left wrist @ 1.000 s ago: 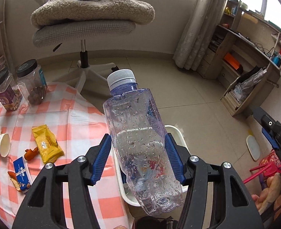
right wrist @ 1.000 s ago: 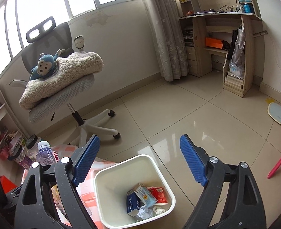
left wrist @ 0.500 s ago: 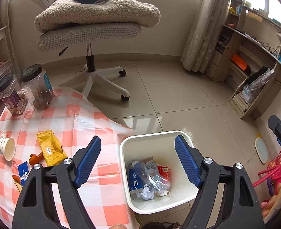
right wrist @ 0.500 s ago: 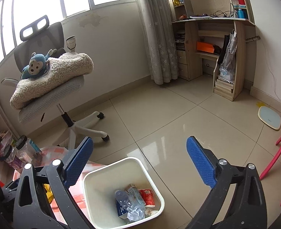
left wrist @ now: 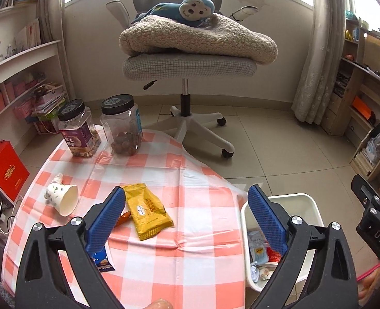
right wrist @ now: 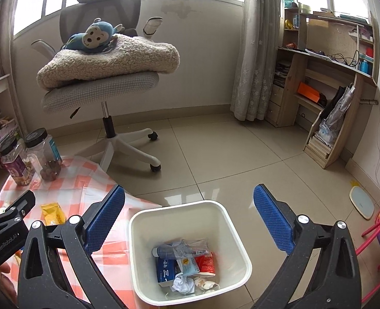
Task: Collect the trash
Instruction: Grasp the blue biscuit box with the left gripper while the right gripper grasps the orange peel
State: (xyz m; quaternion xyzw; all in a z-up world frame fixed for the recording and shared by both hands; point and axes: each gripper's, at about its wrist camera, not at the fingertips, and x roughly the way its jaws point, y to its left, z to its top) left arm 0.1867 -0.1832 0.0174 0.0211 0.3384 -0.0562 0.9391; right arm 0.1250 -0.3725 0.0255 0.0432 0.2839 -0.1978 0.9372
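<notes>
My left gripper (left wrist: 187, 206) is open and empty above the checked table (left wrist: 164, 265). A yellow snack packet (left wrist: 147, 212) lies between its fingers. A tipped paper cup (left wrist: 63, 199), a blue wrapper (left wrist: 101, 261) and an orange scrap (left wrist: 124, 216) lie to its left. The white bin (right wrist: 190, 252) stands on the floor at the table's right edge and holds the clear bottle (right wrist: 182, 248) among cartons and crumpled paper. My right gripper (right wrist: 190, 211) is open and empty above the bin. The bin also shows in the left wrist view (left wrist: 306, 203).
Two black-lidded snack jars (left wrist: 121, 126) (left wrist: 77, 128) stand at the table's far edge. A grey office chair (left wrist: 187, 64) with a blanket and toy monkey stands behind. A wooden shelf unit (right wrist: 331, 97) is at the right, a red box (left wrist: 5, 170) on the floor at the left.
My left gripper opened and dropped the bottle into the bin, then swung left over the table. My right gripper stayed open above the bin.
</notes>
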